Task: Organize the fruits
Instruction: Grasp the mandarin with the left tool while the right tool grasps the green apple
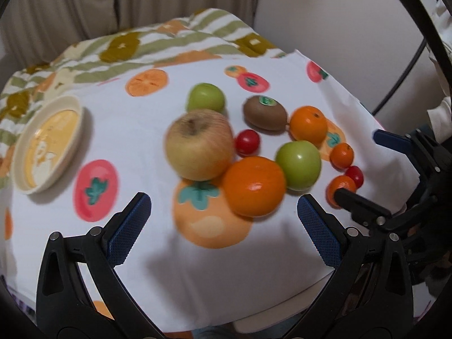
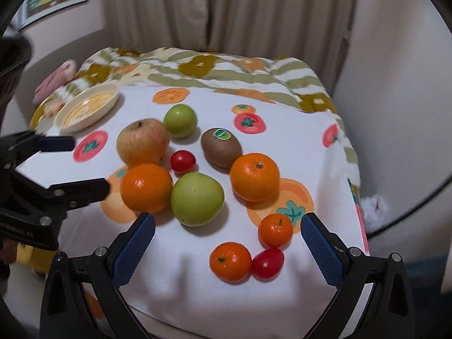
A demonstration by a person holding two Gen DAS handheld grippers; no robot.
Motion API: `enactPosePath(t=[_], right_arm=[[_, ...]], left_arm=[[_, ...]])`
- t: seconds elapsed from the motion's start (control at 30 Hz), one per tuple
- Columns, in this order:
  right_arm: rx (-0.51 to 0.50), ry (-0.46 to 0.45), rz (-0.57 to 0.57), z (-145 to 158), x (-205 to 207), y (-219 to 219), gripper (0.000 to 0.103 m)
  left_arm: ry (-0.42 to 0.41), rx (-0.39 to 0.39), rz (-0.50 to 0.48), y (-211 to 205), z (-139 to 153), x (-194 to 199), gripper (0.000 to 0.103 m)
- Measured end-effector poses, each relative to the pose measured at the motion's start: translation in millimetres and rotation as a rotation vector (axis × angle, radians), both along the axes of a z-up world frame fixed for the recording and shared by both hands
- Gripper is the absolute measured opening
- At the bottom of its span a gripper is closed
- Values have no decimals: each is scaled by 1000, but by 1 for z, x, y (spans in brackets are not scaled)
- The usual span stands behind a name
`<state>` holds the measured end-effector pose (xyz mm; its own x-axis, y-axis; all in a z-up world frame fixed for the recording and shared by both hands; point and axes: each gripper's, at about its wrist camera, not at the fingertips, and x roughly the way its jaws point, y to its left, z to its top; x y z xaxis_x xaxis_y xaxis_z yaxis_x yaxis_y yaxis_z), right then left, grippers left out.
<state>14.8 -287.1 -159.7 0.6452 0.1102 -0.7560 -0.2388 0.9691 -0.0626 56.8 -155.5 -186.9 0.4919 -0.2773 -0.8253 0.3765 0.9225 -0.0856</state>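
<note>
fruit-print cloth (image 2: 282,305) holds every fruit loose, well apart from the empty bowl (image 2: 70,124). both left gripper (image 1: 223,209) and right gripper (image 2: 227,227) gape wide, holding nothing; sorting seems unstarted.

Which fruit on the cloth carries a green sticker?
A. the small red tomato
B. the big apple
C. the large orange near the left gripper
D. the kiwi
D: the brown kiwi has a round green sticker on its top, seen in both wrist views; the apple, the large orange and the tomato show none.
</note>
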Motion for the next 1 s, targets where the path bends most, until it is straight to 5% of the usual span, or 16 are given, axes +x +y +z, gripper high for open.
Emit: enactPosePath(t=[0.4, 0.57, 1.0], right_arm=[[23, 80, 142, -28, 23, -1, 83], [30, 97, 167, -33, 27, 2, 82], [53, 156, 226, -40, 41, 11, 67]], left_arm=[[82, -52, -19, -19, -25, 15, 87], [110, -65, -32, -22, -34, 20, 69], [123, -73, -35, -14, -35, 20, 67]])
